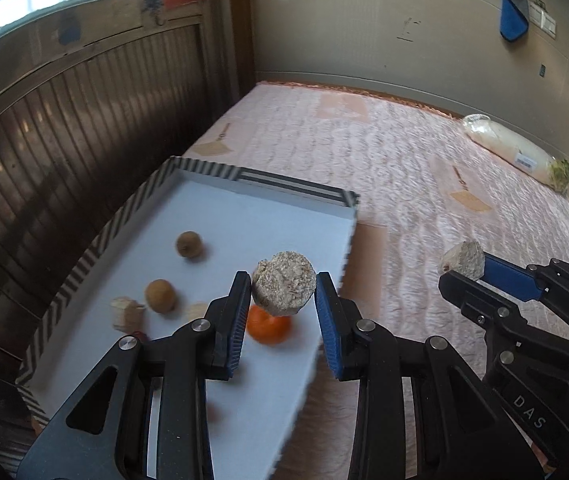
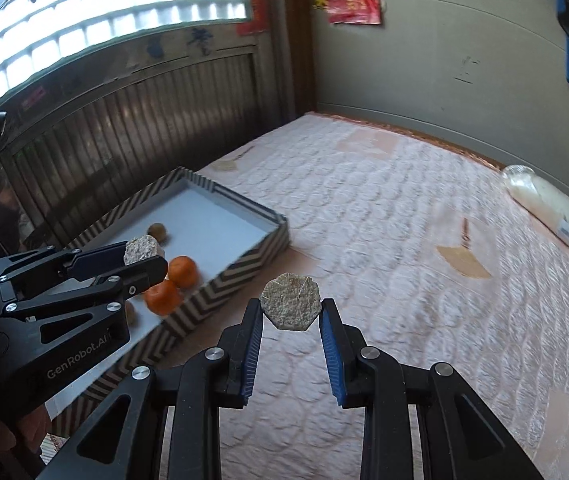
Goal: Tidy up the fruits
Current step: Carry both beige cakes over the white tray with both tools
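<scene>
My left gripper (image 1: pixel 283 284) is shut on a round grainy beige puck (image 1: pixel 284 290), held above the right edge of a striped-rim tray (image 1: pixel 132 200). On its white floor lie two brown round fruits (image 1: pixel 189 244) (image 1: pixel 160 295), an orange mandarin (image 1: pixel 268 328) and a pale block (image 1: pixel 126 312). My right gripper (image 2: pixel 291 305) is shut on a hexagonal grainy puck (image 2: pixel 290 307) over the pink mattress, to the right of the tray (image 2: pixel 240 276). In the right wrist view, two mandarins (image 2: pixel 182 271) (image 2: pixel 162 296) show behind the left gripper (image 2: pixel 144 258). The right gripper (image 1: pixel 464 268) also appears in the left wrist view.
A pink quilted mattress (image 2: pixel 404 240) spreads to the right of the tray. A clear bag with white contents (image 1: pixel 500 140) lies against the far right wall. A dark slatted wooden wall (image 1: pixel 64 140) runs close along the tray's left side.
</scene>
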### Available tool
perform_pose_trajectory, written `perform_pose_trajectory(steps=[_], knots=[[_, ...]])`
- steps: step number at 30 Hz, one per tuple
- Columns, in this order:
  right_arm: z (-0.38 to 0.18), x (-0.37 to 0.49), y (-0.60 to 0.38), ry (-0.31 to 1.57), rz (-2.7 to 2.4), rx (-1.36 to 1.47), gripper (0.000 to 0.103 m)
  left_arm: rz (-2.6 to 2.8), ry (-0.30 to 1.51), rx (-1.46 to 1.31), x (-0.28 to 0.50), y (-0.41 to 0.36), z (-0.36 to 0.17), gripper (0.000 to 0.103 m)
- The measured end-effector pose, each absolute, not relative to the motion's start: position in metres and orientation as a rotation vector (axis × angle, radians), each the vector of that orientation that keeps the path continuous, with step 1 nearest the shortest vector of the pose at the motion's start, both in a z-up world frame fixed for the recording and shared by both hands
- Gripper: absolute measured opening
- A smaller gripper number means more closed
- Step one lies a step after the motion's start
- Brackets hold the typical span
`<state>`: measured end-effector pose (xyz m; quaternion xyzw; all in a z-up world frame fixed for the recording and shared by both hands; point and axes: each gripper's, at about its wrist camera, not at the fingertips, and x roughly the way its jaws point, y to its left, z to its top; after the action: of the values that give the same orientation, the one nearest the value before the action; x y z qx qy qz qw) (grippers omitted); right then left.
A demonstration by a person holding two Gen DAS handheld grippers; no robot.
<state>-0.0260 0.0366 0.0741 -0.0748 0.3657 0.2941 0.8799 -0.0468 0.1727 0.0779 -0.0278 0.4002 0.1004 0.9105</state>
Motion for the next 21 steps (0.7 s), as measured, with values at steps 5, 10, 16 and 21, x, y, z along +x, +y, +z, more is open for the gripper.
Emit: perform_pose_trajectory(steps=[5, 10, 16, 21], knots=[[0.075, -0.029, 0.067, 0.761, 0.661, -0.199, 0.028, 0.247, 0.825, -0.076, -0.052, 0.194, 0.077, 0.032], [0.075, -0.032, 0.089, 0.760, 0.696, -0.231, 0.028, 0.272, 0.835, -0.091, -0.054, 0.211, 0.073, 0.032], [0.070, -0.030, 0.112, 0.772, 0.734, -0.259, 0.028, 0.295, 0.852, -0.107, -0.055, 0.227, 0.067, 0.032], [0.064, -0.027, 0.129, 0.786, 0.766, -0.273, 0.028, 0.312, 0.868, -0.114, -0.053, 0.236, 0.062, 0.032]])
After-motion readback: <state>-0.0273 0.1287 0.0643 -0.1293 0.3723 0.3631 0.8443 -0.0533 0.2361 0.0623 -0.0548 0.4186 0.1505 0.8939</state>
